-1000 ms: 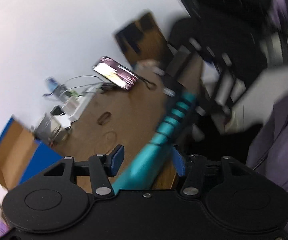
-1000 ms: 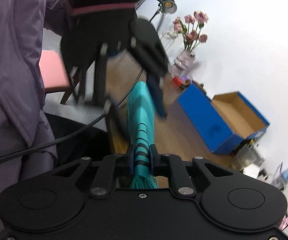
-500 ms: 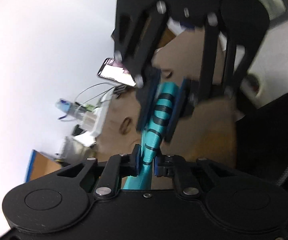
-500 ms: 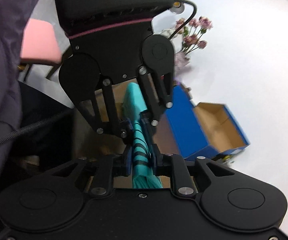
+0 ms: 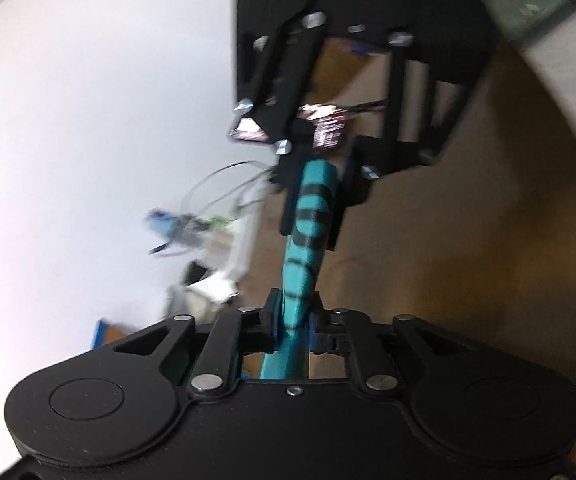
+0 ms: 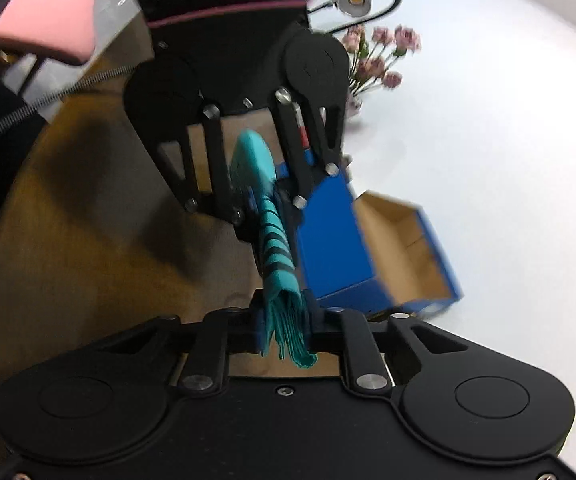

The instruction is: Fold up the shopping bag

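Both the left gripper (image 5: 291, 326) and right gripper (image 6: 286, 330) clamped the bag (image 6: 274, 232), mid-fold; next, likely laying it flat.

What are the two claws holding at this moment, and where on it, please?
Both hold the folded teal shopping bag, one at each end: right claw on the layered end, left claw on the opposite end.

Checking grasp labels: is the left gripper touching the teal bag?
Touching. The left wrist view shows the left gripper shut on the teal bag.
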`<state>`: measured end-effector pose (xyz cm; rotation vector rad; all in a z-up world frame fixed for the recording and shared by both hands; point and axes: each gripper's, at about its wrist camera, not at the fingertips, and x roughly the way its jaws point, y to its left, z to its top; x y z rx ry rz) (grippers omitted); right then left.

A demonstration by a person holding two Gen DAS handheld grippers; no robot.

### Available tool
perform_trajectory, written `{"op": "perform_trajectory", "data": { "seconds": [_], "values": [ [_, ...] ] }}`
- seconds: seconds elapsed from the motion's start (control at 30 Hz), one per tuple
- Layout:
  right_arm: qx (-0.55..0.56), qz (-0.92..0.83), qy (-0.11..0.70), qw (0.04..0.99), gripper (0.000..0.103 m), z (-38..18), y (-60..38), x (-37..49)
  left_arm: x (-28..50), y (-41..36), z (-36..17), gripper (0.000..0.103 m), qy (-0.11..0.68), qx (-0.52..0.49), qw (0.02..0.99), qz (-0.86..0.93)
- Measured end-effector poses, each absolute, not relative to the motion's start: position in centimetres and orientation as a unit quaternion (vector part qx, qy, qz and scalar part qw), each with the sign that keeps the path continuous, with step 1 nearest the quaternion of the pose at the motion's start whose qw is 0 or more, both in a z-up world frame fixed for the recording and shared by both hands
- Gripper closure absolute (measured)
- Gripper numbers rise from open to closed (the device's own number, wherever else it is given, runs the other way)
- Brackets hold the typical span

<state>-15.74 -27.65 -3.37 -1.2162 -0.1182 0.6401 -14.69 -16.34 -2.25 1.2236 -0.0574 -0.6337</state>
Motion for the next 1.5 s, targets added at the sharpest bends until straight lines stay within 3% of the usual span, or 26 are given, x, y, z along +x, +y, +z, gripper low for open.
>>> {"op": "perform_trajectory", "data": {
  "seconds": [0.33,0.63,0.73,0.8,0.87,1.0,1.13,1.23,1.4,1.43,1.5],
  "values": [
    [-0.6,0.297,-0.074,0.739,0.088,-4.2,-26.3,-14.8,-11.7,-16.4,-5.1,0.079,-0.121,0.557,0.775,-0.274],
    [-0.632,0.282,-0.074,0.718,0.086,-4.4,-25.9,-14.8,-10.2,-16.5,-6.0,0.087,-0.165,0.55,0.779,-0.252],
    [-0.637,0.276,-0.064,0.717,0.08,-4.4,-25.9,-14.6,-9.5,-16.7,-6.7,0.087,-0.177,0.563,0.771,-0.24],
    [-0.608,0.274,-0.059,0.743,0.08,-3.6,-26.1,-14.5,-7.1,-16.9,-6.2,0.087,-0.137,0.554,0.801,-0.183],
    [-0.529,0.278,0.003,0.802,0.081,-1.7,-27.0,-13.1,-4.5,-16.0,-4.5,0.087,-0.094,0.513,0.843,-0.131],
    [-0.332,0.212,0.16,0.905,0.082,-0.4,-30.8,-6.4,-1.0,-10.8,2.7,0.087,-0.051,0.335,0.938,-0.066],
    [-0.15,0.179,0.287,0.929,0.082,-0.9,-34.4,-1.5,-0.8,-5.3,8.6,0.087,-0.031,0.128,0.99,-0.049],
    [-0.091,0.186,0.321,0.924,0.083,-1.4,-35.2,-0.8,-1.7,-3.2,9.6,0.087,-0.015,0.045,0.998,-0.04],
    [-0.05,0.185,0.345,0.919,0.084,-1.8,-35.1,0.3,-3.9,-3.1,9.2,0.087,-0.022,0.036,0.999,-0.012],
    [-0.044,0.182,0.348,0.918,0.098,-1.6,-34.9,1.2,-4.0,-3.2,9.4,0.087,-0.025,0.032,0.999,-0.012],
    [-0.061,0.17,0.347,0.92,0.103,-1.2,-34.1,1.0,-4.0,-3.5,9.4,0.087,-0.031,0.013,0.999,-0.016]
  ]
}}
